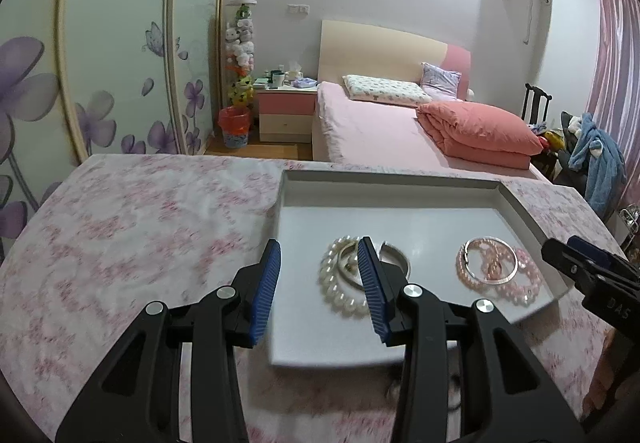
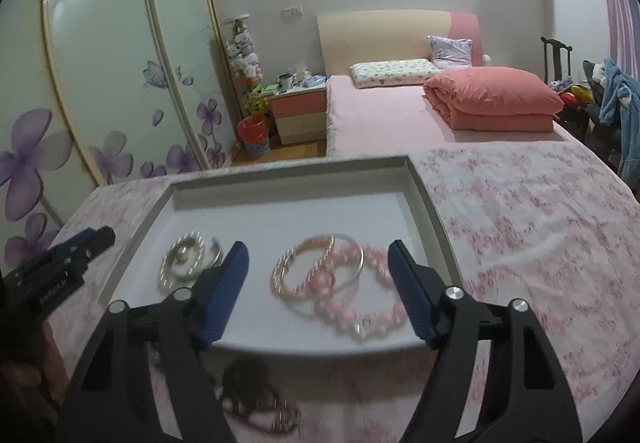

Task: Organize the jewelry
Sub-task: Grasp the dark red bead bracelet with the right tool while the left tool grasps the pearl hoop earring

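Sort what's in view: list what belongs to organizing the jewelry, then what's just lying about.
For the job:
- tray
- pearl bracelet
- silver bangle
- pink bracelets
- jewelry on the cloth before the tray, blurred
- left gripper, open
- right gripper, open

Lying about:
- bed
- quilt
- nightstand
- bin

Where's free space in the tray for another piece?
Free: the tray's far half, between the back wall and both jewelry piles, and the strip between the piles. Crowded: near edge, with the pearl bracelet pile on the left and the pink bracelets on the right.
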{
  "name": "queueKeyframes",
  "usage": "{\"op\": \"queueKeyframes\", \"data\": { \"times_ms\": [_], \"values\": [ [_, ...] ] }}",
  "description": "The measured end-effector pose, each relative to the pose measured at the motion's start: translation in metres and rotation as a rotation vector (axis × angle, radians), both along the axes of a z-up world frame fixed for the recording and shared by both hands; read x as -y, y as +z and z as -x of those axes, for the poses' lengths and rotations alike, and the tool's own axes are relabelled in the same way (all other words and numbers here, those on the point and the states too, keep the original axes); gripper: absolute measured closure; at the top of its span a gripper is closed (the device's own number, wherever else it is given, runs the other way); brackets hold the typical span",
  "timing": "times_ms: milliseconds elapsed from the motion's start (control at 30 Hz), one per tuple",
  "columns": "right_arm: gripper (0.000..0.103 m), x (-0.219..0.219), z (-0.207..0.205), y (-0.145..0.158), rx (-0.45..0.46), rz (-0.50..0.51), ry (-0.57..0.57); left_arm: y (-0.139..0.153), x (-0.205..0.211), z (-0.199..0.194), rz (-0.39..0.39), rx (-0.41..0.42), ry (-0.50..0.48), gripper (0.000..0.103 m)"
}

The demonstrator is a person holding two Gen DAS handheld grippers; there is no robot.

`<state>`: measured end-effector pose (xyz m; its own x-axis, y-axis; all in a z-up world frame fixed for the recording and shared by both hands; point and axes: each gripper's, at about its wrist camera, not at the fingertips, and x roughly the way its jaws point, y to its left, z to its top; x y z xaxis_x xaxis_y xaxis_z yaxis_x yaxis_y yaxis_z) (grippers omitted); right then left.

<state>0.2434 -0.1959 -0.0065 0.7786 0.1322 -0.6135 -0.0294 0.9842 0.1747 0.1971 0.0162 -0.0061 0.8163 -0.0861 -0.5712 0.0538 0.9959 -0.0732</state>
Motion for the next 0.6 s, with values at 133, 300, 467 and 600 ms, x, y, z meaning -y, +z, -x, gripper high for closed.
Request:
{"op": "queueKeyframes", "data": {
  "times_ms": [133,300,467,600],
  "values": [
    [0.04,0.0,0.02,-0.009,-0.051,-0.009,0.042,-0.003,-0.009,0.021,-0.002,-0.011,-0.003,0.061],
    [0.041,-0.014,0.038,-0.027,-0.133,0.02,0.155,-0.009,-0.018,0.042,-0.016,-0.03,-0.009,0.061],
    [0.041,-0.04,0.043,-0.043,-0.189,0.088,0.256,-0.014,-0.022,0.051,-0.018,-0.05,-0.004,0.061],
    [0.041,-0.056,0.042,-0.049,-0.206,0.131,0.297,-0.017,-0.024,0.054,-0.02,-0.062,-0.005,0.061]
  ]
}}
